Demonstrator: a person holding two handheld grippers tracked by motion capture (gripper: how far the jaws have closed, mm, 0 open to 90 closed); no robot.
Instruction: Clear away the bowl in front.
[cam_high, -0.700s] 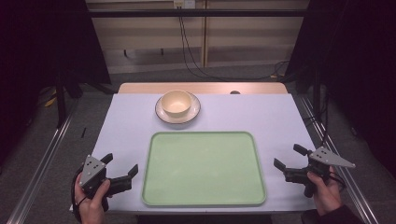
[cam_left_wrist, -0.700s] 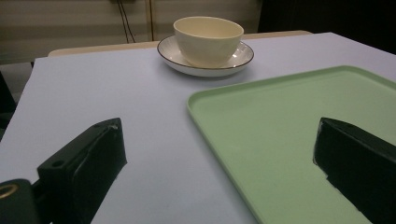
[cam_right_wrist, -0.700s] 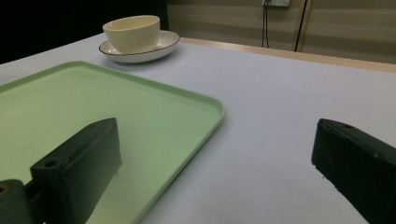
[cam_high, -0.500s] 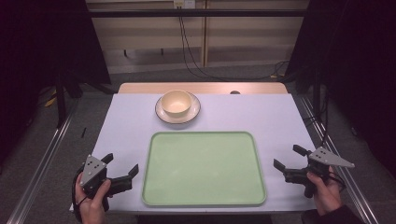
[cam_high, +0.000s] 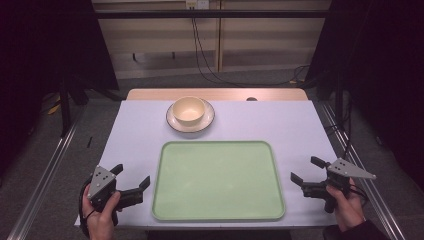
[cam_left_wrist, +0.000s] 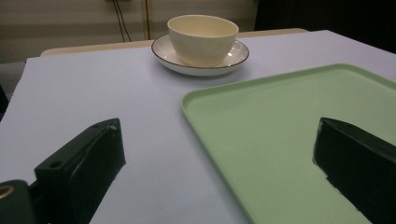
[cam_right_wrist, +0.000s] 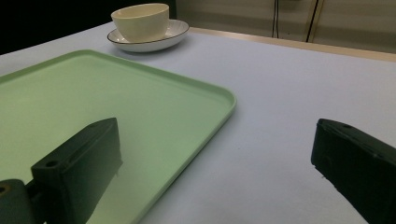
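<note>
Since both grippers sit wide open with nothing between the jaws, the job looks like it's at the very start. The left gripper (cam_high: 131, 185) is parked just off the left edge of the pale green tray (cam_high: 218, 180), the right gripper (cam_high: 306, 175) off its right edge, neither touching it. The cream bowl (cam_high: 189, 108) stands upright on its dark-rimmed saucer (cam_high: 206, 121) at the far side of the white table (cam_high: 280, 125), well apart from both hands, a little left of centre.

Probably the bowl and saucer are headed for the tray, so the left side has the shorter reach. A good approach would be coming in level with the saucer rim, pinching it at the edge without bumping the bowl, then lifting flat so the bowl doesn't slide. Keeping the other gripper clear of the tray would help too.
</note>
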